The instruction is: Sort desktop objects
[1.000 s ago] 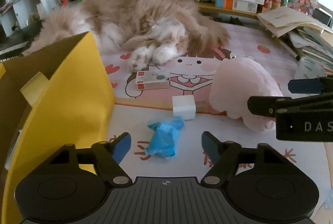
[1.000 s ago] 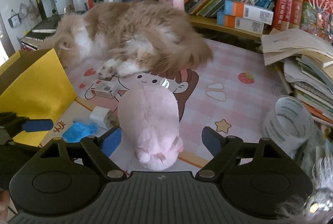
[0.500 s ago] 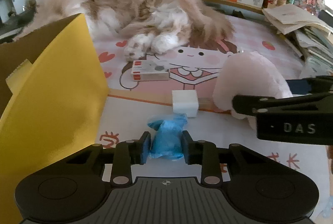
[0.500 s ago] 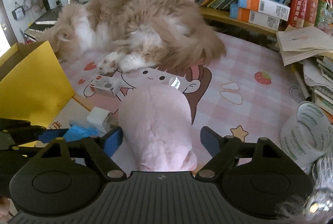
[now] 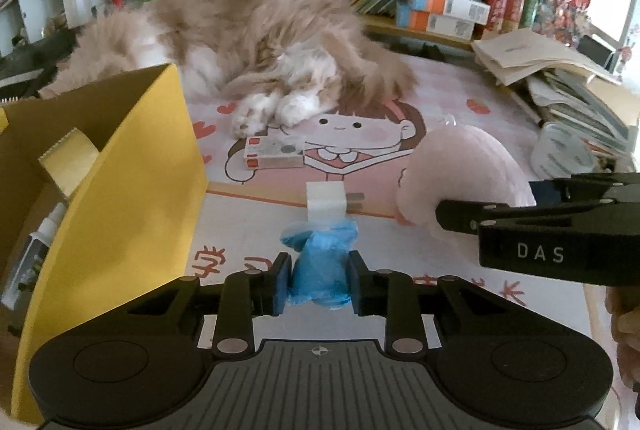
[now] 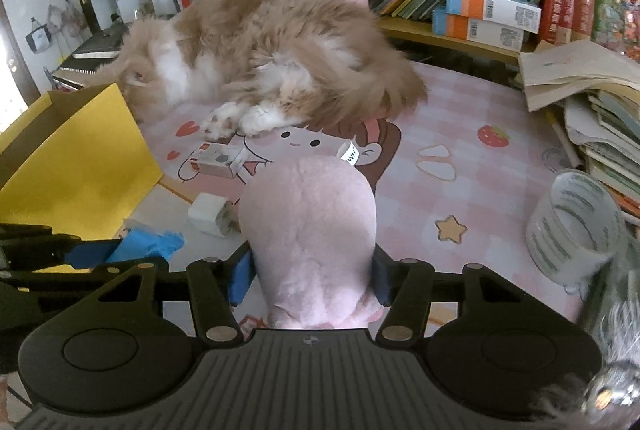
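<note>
My left gripper (image 5: 318, 280) is shut on a crumpled blue wrapper (image 5: 320, 262), held just above the desk mat beside the yellow box (image 5: 132, 198). The wrapper also shows in the right wrist view (image 6: 146, 244). My right gripper (image 6: 310, 278) is shut on the near end of a pink plush toy (image 6: 308, 230), which also shows in the left wrist view (image 5: 464, 170). A white charger block (image 5: 326, 200) lies just beyond the wrapper. A small red-and-white carton (image 5: 272, 152) lies by the cat's paws.
A fluffy ginger-and-white cat (image 5: 248, 42) sleeps across the back of the mat. The yellow box holds a tape roll (image 5: 70, 158) and a small bottle (image 5: 36, 250). A clear tape roll (image 6: 576, 230) and stacked books (image 6: 592, 90) stand at right. Bookshelves line the back.
My left gripper closed on the blue wrapper and lifted it slightly. My right gripper moved forward around the pink plush and closed on it.
</note>
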`<control>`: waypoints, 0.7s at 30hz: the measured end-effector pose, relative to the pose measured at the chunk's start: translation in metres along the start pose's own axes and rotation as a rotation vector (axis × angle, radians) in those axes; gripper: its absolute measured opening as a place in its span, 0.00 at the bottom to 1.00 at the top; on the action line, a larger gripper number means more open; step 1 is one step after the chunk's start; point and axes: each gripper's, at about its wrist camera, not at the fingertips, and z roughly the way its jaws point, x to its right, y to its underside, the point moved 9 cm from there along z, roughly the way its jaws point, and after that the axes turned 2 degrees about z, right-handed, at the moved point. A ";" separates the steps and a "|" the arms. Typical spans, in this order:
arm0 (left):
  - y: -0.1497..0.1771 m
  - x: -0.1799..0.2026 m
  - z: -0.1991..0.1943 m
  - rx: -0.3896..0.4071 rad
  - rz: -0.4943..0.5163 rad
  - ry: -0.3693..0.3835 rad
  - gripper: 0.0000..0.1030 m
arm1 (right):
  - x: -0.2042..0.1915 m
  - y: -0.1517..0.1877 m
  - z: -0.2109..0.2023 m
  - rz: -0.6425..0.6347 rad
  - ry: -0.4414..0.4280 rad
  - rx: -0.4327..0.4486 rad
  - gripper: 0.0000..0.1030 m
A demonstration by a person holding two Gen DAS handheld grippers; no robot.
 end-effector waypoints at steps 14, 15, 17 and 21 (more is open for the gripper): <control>0.011 0.007 -0.064 0.089 -0.009 0.065 0.27 | -0.008 0.028 -0.065 0.027 0.022 0.058 0.52; 0.012 0.007 -0.068 0.093 -0.009 0.071 0.27 | -0.010 0.030 -0.070 0.027 0.021 0.061 0.52; 0.015 0.007 -0.077 0.100 -0.012 0.080 0.27 | -0.014 0.033 -0.078 0.031 0.022 0.066 0.52; 0.020 0.004 -0.093 0.118 -0.017 0.100 0.27 | -0.022 0.040 -0.092 0.046 0.029 0.078 0.52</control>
